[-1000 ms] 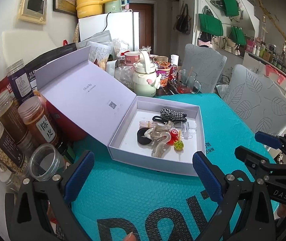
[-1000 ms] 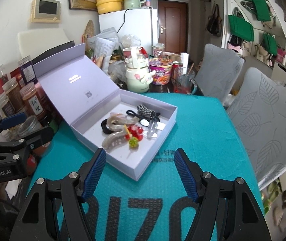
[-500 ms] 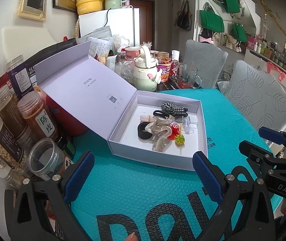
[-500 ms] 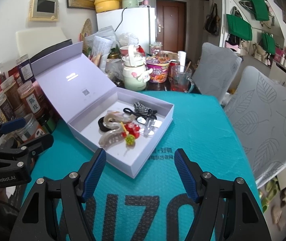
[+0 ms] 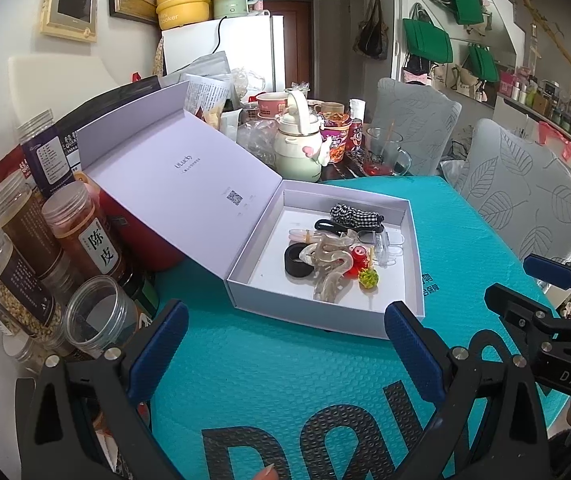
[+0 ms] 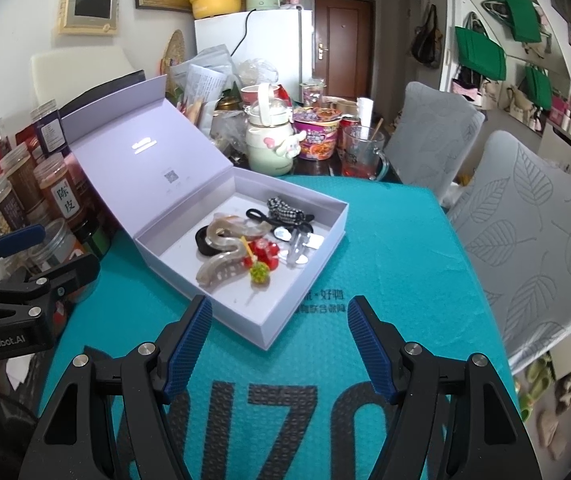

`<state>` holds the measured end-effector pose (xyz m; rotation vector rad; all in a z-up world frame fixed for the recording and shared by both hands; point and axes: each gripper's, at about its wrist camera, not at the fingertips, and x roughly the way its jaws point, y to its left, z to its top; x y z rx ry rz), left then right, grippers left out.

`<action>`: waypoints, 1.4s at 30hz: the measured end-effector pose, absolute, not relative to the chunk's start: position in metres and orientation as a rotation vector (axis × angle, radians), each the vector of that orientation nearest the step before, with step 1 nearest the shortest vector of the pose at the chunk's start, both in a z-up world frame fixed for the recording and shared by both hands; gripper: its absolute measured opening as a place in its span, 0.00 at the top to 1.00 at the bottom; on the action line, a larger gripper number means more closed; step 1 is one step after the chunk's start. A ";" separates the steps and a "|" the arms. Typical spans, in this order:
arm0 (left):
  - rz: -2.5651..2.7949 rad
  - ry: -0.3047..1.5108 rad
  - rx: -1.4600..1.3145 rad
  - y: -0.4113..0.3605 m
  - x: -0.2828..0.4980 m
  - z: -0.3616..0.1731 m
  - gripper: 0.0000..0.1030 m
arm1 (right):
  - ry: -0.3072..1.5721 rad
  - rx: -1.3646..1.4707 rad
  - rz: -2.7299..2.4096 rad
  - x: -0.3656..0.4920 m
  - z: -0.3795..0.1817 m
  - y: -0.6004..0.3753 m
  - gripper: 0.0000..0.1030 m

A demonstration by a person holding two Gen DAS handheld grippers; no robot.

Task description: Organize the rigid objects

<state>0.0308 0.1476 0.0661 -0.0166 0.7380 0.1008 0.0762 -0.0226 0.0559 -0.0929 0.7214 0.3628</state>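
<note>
The lavender box [image 6: 285, 322] sits open on the teal mat [image 6: 385, 264], its lid [image 6: 137, 160] leaning back toward 10 o'clock, and the hair accessories lie heaped in the tray's middle, the translucent claw clip [image 6: 225, 254] running its long axis from about 7 to 1 o'clock in the right wrist view. The right gripper [image 6: 279, 344] hangs with jaws wide and empty, the box's near corner just ahead at 12 o'clock, so it appears the nearer one. The left gripper [image 5: 285, 348], also spread wide and empty, has the tray ahead toward 1 o'clock.
</note>
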 end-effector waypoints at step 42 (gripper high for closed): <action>0.079 0.765 -0.008 0.137 0.030 0.065 0.03 | 0.736 -0.100 0.327 0.078 0.052 -0.031 0.31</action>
